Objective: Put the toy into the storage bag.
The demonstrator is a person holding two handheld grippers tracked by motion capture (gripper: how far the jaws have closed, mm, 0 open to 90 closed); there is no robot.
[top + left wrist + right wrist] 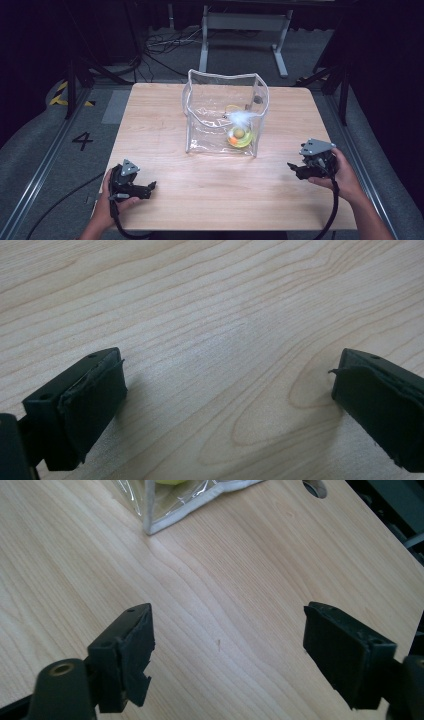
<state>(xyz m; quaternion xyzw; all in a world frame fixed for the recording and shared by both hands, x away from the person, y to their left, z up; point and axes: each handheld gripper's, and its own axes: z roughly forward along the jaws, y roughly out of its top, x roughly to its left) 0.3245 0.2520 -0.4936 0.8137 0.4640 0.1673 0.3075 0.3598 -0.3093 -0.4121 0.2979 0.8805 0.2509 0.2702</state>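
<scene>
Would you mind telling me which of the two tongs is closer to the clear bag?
The right tongs: they sit nearer the clear bag, whose corner shows in their own view, while the left tongs face bare table.

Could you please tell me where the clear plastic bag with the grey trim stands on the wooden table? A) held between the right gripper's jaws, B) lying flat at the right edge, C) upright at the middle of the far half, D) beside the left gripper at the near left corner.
C: the clear plastic bag with grey trim stands upright and open at the middle of the far half of the wooden table, away from both grippers.
</scene>
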